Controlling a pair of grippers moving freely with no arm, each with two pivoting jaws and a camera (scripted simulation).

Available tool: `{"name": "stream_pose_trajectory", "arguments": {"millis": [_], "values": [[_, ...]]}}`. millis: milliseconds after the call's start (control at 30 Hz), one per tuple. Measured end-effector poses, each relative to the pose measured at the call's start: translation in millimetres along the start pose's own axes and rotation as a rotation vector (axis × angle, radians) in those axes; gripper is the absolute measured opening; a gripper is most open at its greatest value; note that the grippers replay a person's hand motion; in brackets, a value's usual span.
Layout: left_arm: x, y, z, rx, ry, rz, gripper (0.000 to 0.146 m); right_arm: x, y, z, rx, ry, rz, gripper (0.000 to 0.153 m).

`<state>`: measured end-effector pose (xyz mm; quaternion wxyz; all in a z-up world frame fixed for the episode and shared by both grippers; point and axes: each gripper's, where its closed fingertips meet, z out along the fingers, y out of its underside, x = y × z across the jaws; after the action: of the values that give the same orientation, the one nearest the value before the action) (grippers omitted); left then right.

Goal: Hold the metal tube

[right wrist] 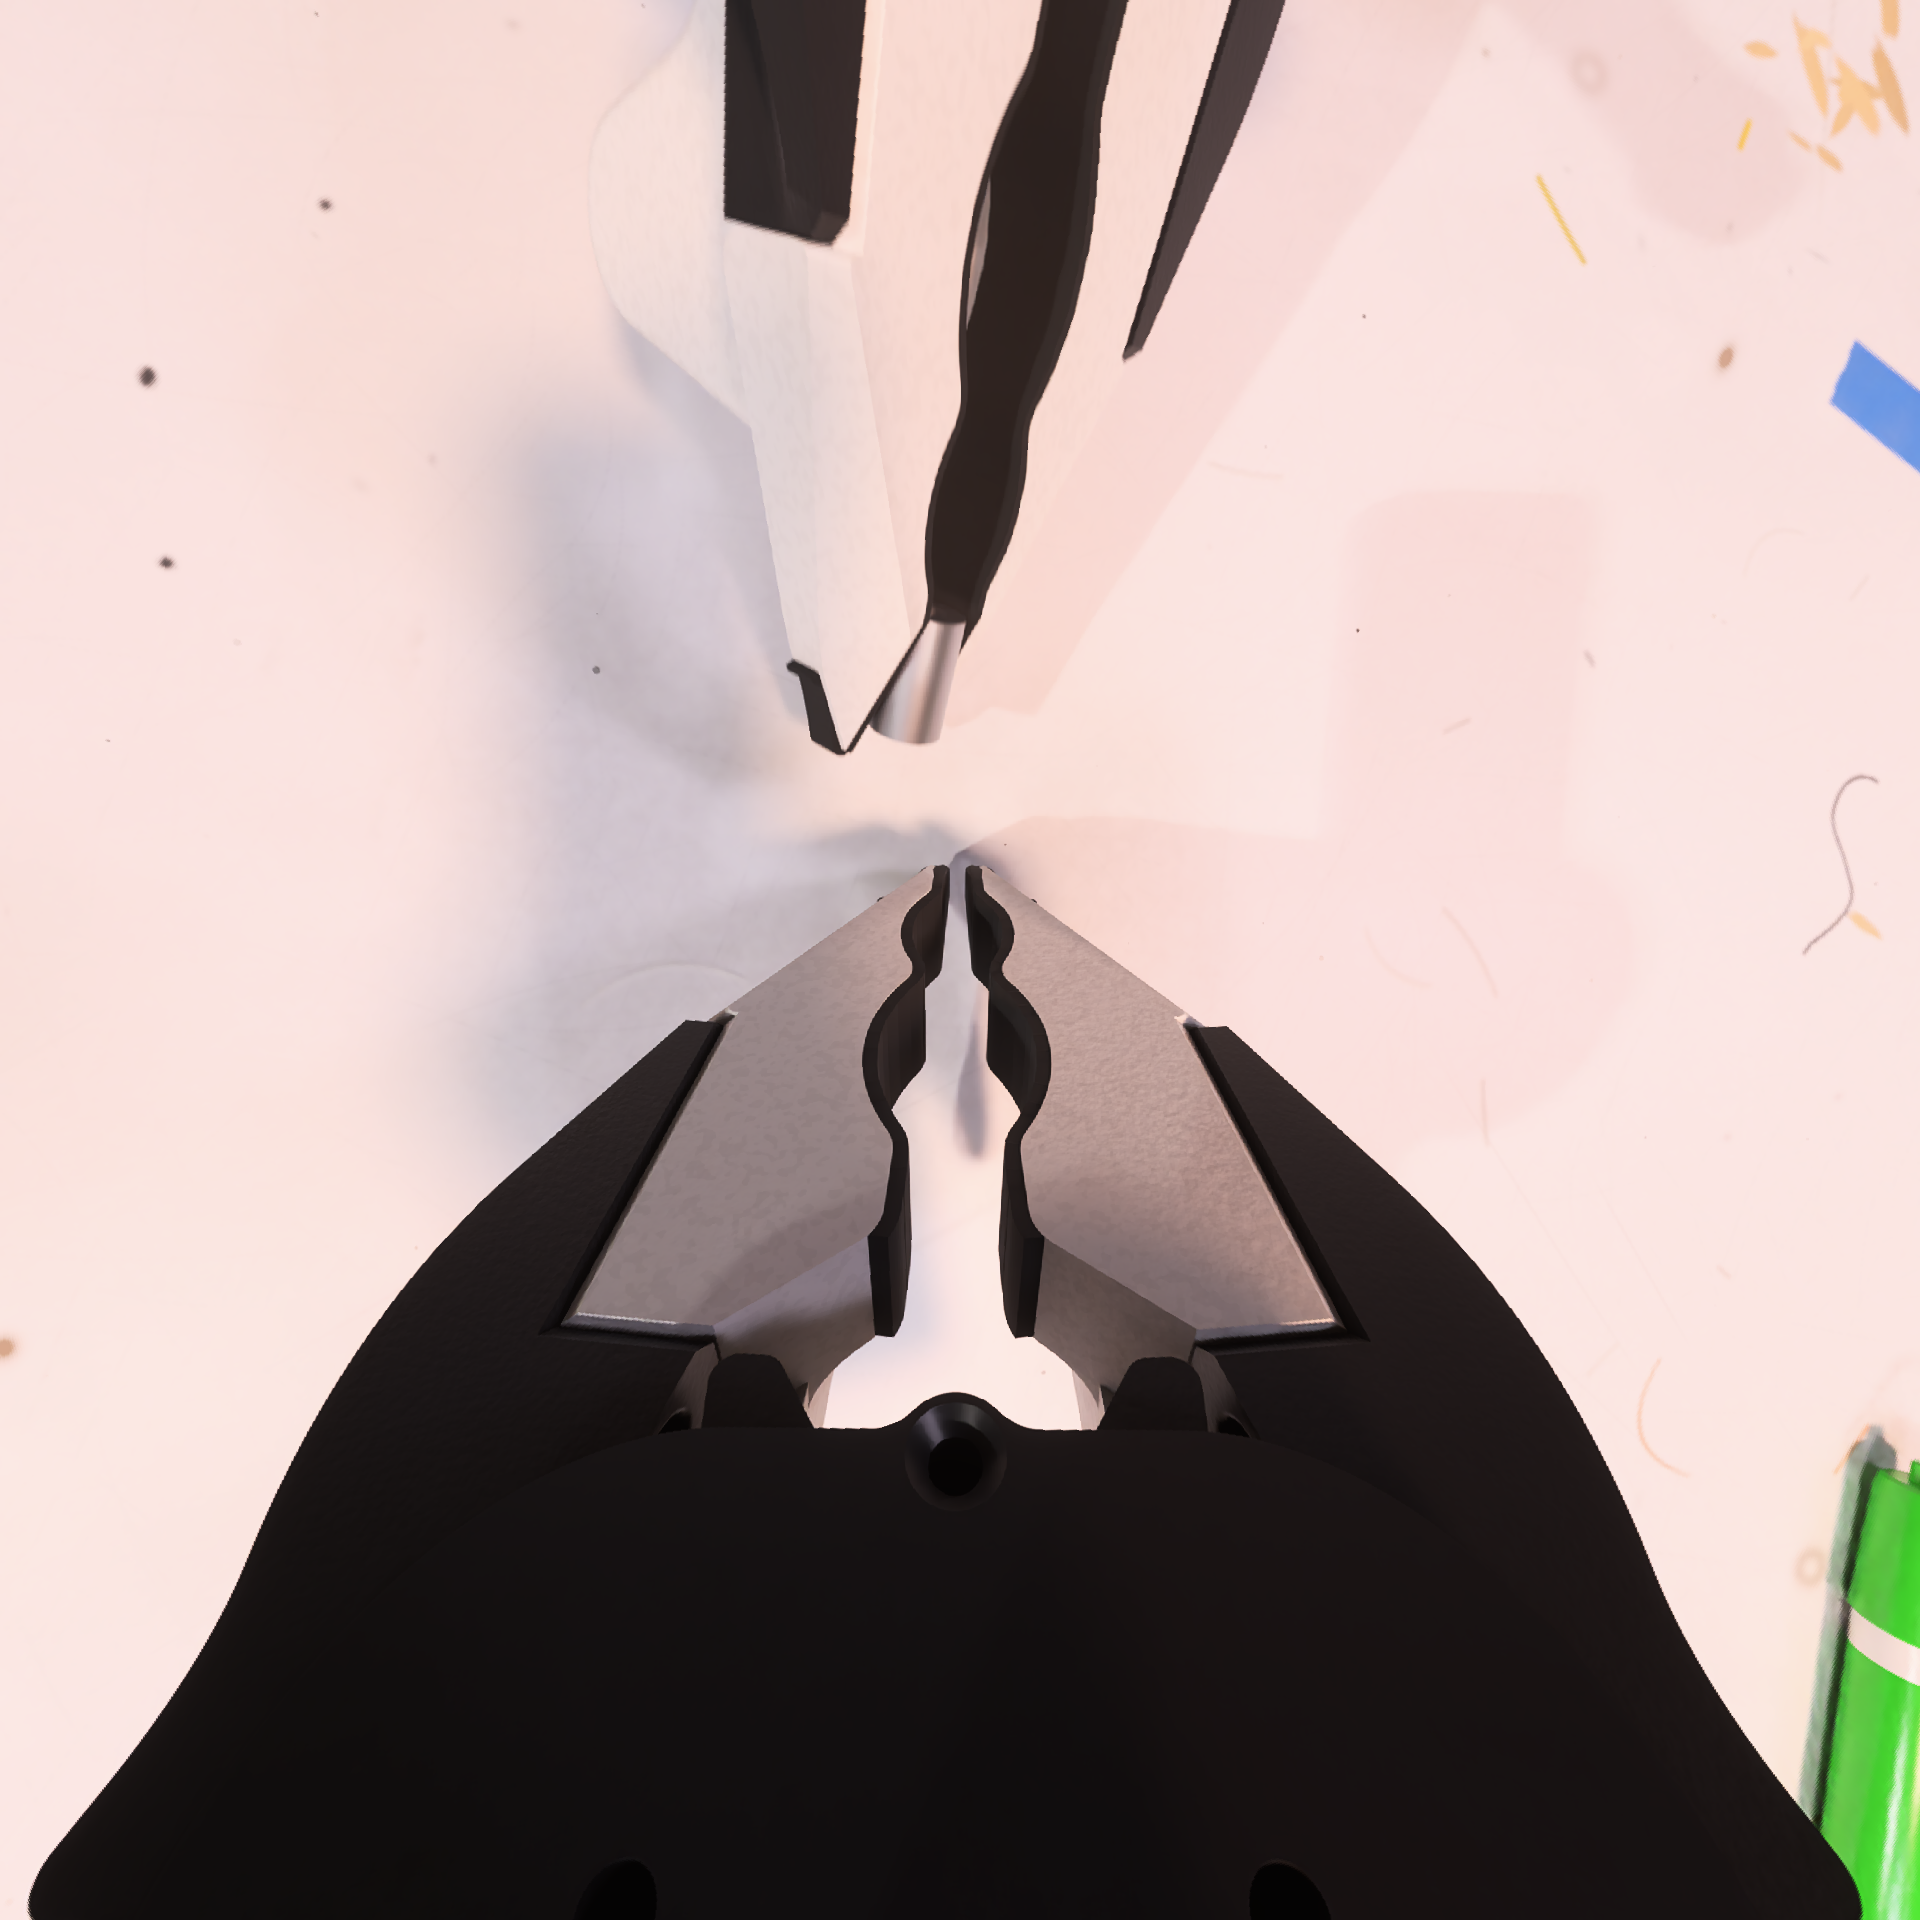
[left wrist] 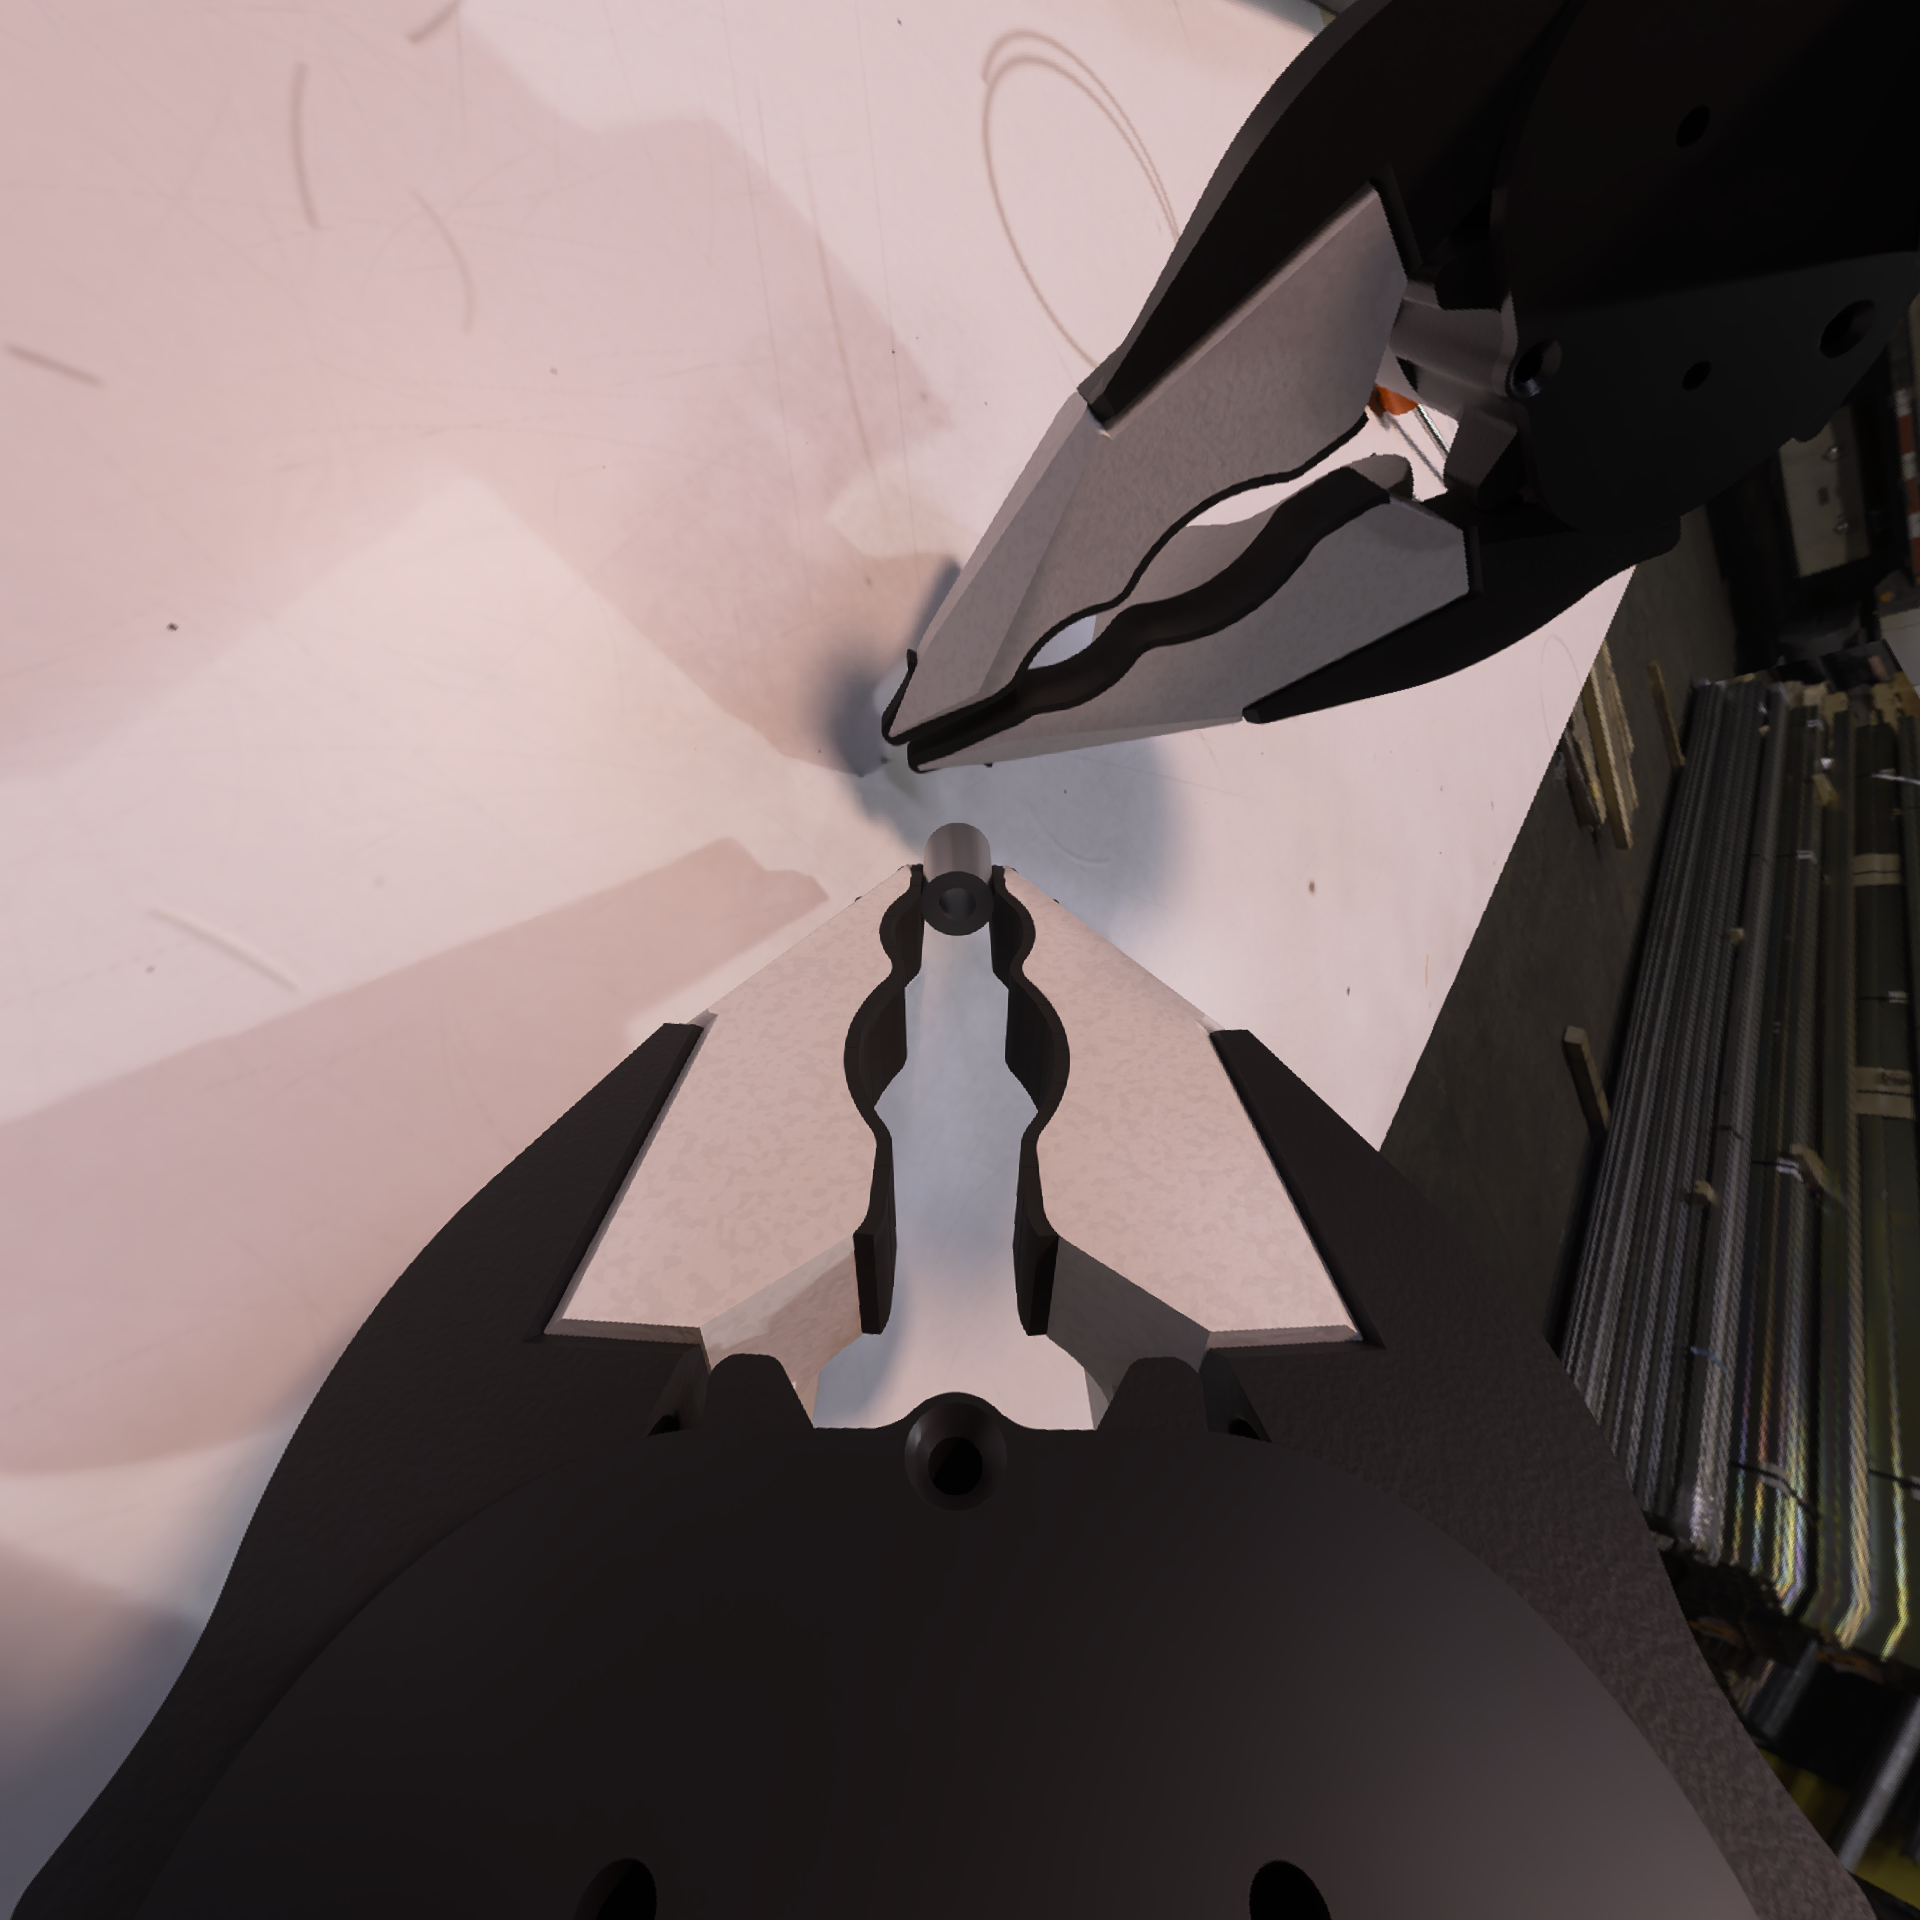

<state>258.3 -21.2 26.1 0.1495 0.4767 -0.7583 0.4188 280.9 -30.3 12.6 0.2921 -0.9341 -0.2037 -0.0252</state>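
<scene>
Left gripper (left wrist: 957, 883) fills the lower half of its own wrist view, fingers converging to a narrow gap, and that gap is closed on the metal tube (left wrist: 956, 902). Tube sits right at the fingertips, pinched between the dark wavy pads (left wrist: 902, 1023), its hollow end facing the camera and its far end poking just past the tips. In the right wrist view the same gripper (right wrist: 914, 686) comes in from the top, tube's bare silver end (right wrist: 920, 691) sticking out below its tips.

Right gripper (left wrist: 909, 743) enters from the top-right corner of the left view, angled down toward the tube but apart from it, tips just beyond the tube's far end. Its fingers are nearly together with only a thin slit between the pads, nothing in them; own view (right wrist: 956, 878) confirms that.

Table (left wrist: 364, 623) is pale pink and scuffed, right edge visible. Green object (right wrist: 1875, 1683) lies at the lower-right corner of the right view, blue tape (right wrist: 1875, 405) by the right edge.
</scene>
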Motion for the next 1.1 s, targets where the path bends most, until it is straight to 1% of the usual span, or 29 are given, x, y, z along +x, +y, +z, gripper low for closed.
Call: {"name": "stream_pose_trajectory", "arguments": {"millis": [100,233,333,433,600,767,933,1000,1100], "values": [[-2.5,1.7,-5.0,0.009,-0.011,-0.005,0.011,4.1,0.0,-1.2,0.008,0.022,0.011,0.003],[-3.3,-0.5,-7.0,0.03,0.01,-0.009,0.011,9.8,0.9,-8.1,0.031,0.037,0.076,0.004],[-2.4,-2.1,-6.6,0.043,0.025,-0.008,0.011,9.0,-0.5,-13.6,0.052,0.01,0.117,0.005],[-1.9,-3.3,-4.4,0.048,0.034,-0.004,0.011,16.8,7.6,-16.9,0.008,0.046,0.112,0.005],[-2.6,-6.6,-1.6,0.057,0.037,0.006,0.011,16.4,7.1,-11.9,-0.006,0.005,0.136,0.005],[-2.0,-7.9,-0.6,0.059,0.043,0.006,0.011,13.3,8.9,-10.4,-0.097,0.0,0.334,0.015],[-2.2,-8.4,0.2,0.062,0.049,0.001,0.011,13.8,3.0,-13.0,-0.011,0.036,0.561,0.011],[-2.7,-8.6,0.1,0.062,0.051,0.0,0.011,11.5,4.4,-11.2,-0.015,0.05,0.598,0.01],[-2.9,-8.8,-0.4,0.062,0.057,0.002,0.011,8.8,4.9,-7.0,-0.022,0.056,0.614,0.01]]}}
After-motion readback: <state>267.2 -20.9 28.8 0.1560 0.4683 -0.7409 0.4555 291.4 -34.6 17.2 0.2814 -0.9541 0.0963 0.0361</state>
